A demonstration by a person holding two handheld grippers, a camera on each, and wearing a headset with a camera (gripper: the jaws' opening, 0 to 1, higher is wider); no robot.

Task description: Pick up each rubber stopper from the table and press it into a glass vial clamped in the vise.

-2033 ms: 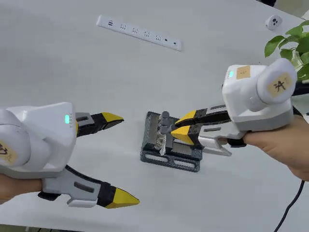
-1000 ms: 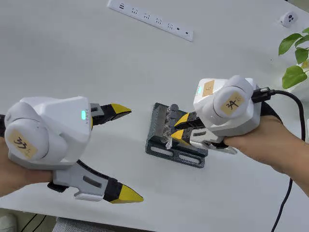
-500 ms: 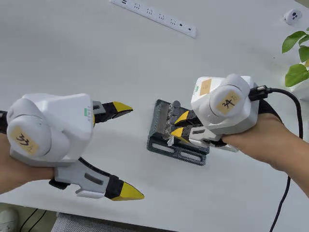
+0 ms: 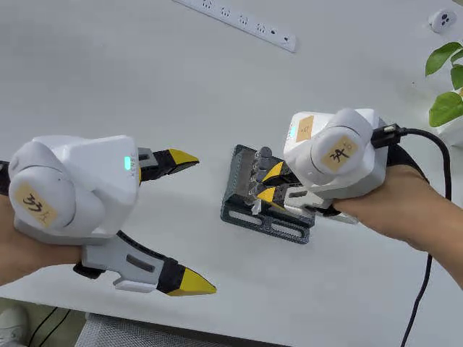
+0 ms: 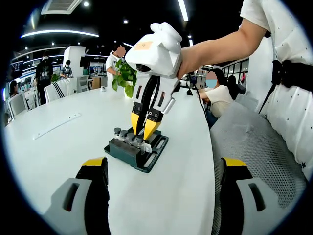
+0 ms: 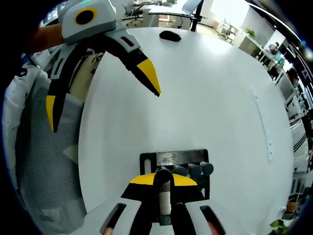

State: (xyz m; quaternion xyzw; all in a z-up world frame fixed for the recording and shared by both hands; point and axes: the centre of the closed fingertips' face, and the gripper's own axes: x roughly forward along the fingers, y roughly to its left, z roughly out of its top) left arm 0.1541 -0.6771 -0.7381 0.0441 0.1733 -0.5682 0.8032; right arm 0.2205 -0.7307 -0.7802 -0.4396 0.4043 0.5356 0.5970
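A dark vise (image 4: pixel 264 220) sits mid-table with a row of glass vials clamped in it. Several vials (image 5: pixel 124 133) carry grey rubber stoppers (image 6: pixel 193 170). My right gripper (image 4: pixel 270 183) points down over the near end of the row. Its yellow tips are shut on a grey rubber stopper (image 6: pixel 164 176) sitting on top of a clear vial (image 6: pixel 165 201). In the left gripper view, the right gripper (image 5: pixel 144 125) stands upright over the vise (image 5: pixel 146 159). My left gripper (image 4: pixel 189 221) hovers wide open to the left of the vise, holding nothing.
A white power strip (image 4: pixel 239 22) lies at the far side of the white table. A potted plant (image 4: pixel 445 79) and a small round white device (image 4: pixel 443 19) are at the far right. A black cable (image 4: pixel 427 275) trails from the right gripper. The table's near edge runs below the left gripper.
My right gripper has moved in from the right and come down over the near end of the vise. The left gripper stays open in about the same place.
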